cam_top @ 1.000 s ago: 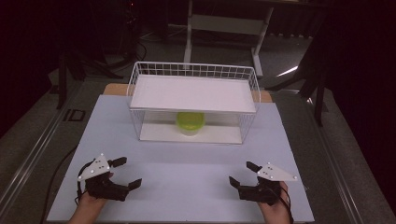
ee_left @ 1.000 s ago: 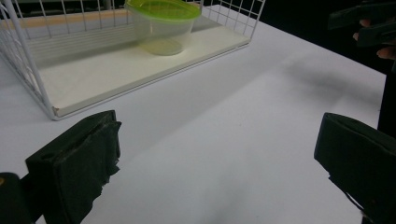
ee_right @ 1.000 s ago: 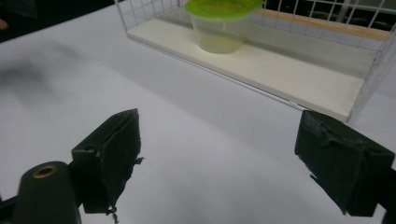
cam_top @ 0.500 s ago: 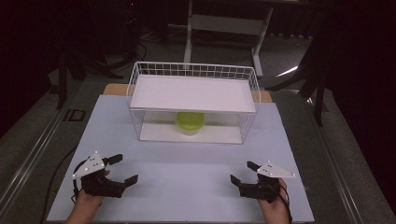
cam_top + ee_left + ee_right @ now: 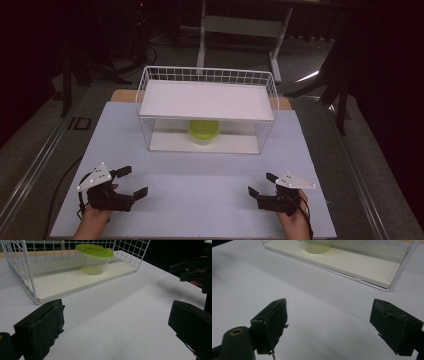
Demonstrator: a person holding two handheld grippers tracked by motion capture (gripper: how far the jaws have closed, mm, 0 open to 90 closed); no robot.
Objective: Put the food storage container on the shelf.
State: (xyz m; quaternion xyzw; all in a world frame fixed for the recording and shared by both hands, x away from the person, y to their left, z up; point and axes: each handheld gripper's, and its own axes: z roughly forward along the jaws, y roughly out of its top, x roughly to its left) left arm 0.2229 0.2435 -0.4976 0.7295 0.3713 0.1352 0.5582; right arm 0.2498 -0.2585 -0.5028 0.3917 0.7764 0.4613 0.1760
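A clear tub with a green lid (image 5: 204, 131) stands on the lower shelf of a white wire rack (image 5: 207, 100) at the table's middle back. The tub (image 5: 93, 258) is also in the left gripper view, and its base (image 5: 317, 246) in the right gripper view. My left gripper (image 5: 134, 181) rests near the front left of the table, open and empty, its jaws (image 5: 116, 315) wide apart. My right gripper (image 5: 260, 183) sits at the front right, open too, with nothing between its pads (image 5: 329, 315). Both are well short of the rack.
A pale sheet (image 5: 200, 170) covers the table, with bare room between the grippers and the rack. The rack's upper shelf (image 5: 207, 100) is a flat white board over the tub. The other gripper (image 5: 192, 270) shows at the left gripper view's right edge. Dark floor and stands surround the table.
My left gripper has drifted slightly to the left. The right gripper and the tub have stayed put.
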